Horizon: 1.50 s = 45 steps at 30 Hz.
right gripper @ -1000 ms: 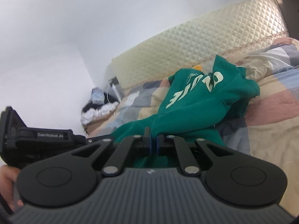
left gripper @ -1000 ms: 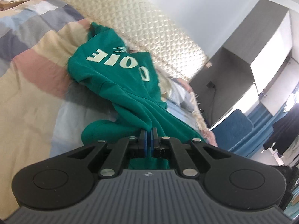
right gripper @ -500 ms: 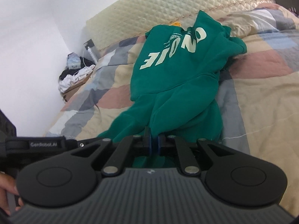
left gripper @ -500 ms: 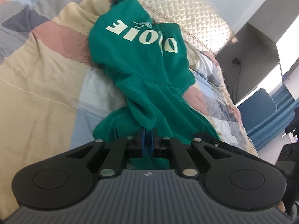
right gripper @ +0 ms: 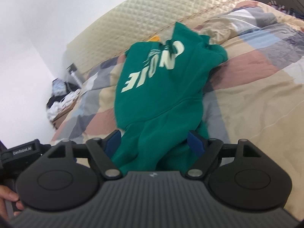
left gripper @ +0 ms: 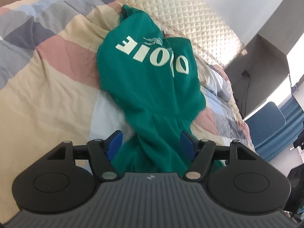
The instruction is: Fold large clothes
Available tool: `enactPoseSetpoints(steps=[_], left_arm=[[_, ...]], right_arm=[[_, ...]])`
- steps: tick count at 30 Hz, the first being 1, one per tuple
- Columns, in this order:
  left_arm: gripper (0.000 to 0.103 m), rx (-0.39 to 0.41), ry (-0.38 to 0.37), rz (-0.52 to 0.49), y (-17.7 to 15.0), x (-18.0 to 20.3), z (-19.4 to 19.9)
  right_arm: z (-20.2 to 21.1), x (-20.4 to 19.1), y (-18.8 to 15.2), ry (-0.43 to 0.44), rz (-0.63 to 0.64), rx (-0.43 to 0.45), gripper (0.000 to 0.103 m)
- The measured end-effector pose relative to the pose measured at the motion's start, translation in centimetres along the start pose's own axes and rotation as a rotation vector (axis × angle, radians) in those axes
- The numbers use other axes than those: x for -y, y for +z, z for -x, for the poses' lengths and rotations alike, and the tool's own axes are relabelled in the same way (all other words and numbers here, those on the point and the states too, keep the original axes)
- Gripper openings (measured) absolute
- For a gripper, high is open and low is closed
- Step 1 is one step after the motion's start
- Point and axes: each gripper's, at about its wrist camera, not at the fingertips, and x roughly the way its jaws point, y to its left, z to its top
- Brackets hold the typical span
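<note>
A green hoodie (left gripper: 150, 87) with pale lettering lies bunched on the patchwork quilt (left gripper: 41, 87), its near end running toward both grippers. My left gripper (left gripper: 150, 142) is opening, its blue pads (left gripper: 115, 141) spread wide; green cloth lies loose between them and is not pinched. In the right wrist view the same hoodie (right gripper: 159, 93) stretches away toward the headboard. My right gripper (right gripper: 154, 142) is opening too. Its blue pads (right gripper: 195, 142) stand apart on either side of the fabric without pressing on it.
A quilted cream headboard (left gripper: 190, 17) runs behind the bed. A dark cabinet (left gripper: 262, 60) and a blue chair (left gripper: 266, 119) stand to the right. A pile of clothes (right gripper: 60, 98) sits beside the bed at the left. A person's hand (right gripper: 9, 197) holds the other gripper.
Both grippers were shut on the green hoodie's near end and now stand wide, with the cloth let go. The hoodie has been drawn out and now lies flatter on the quilt.
</note>
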Motion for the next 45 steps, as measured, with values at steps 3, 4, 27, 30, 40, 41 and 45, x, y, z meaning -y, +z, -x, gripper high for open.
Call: enactPoseSetpoints(steps=[3, 4, 27, 30, 40, 41, 45], left_arm=[[0.073, 0.011, -0.008, 0.051, 2.0, -0.8, -2.4], [0.073, 0.011, -0.007, 0.072, 2.7, -1.2, -3.5], [0.064, -0.045, -0.183, 0.342, 5.6, -10.9, -20.9], [0.036, -0.038, -0.194, 0.3, 6.1, -10.3, -20.8], [0.007, 0.141, -0.281, 0.241, 7.8, -7.8, -13.5], [0.007, 0.166, -0.288, 0.226, 7.8, -7.4, -12.1], [0.007, 0.225, -0.301, 0.19, 7.1, -5.8, -7.4]], right_arm=[[-1.3, 0.9, 1.6, -0.018, -0.033, 0.009, 0.078], [-1.9, 1.2, 2.2, -0.023, -0.043, 0.014, 0.078], [-19.6, 10.9, 4.5, 0.046, -0.318, -0.102, 0.056], [-19.8, 10.6, 4.4, 0.089, -0.299, -0.095, 0.033], [-14.6, 5.3, 6.9, 0.16, -0.006, 0.082, 0.014], [-13.6, 4.7, 6.9, 0.167, 0.022, 0.101, 0.014], [-10.3, 3.1, 6.4, 0.183, 0.084, 0.139, 0.014]])
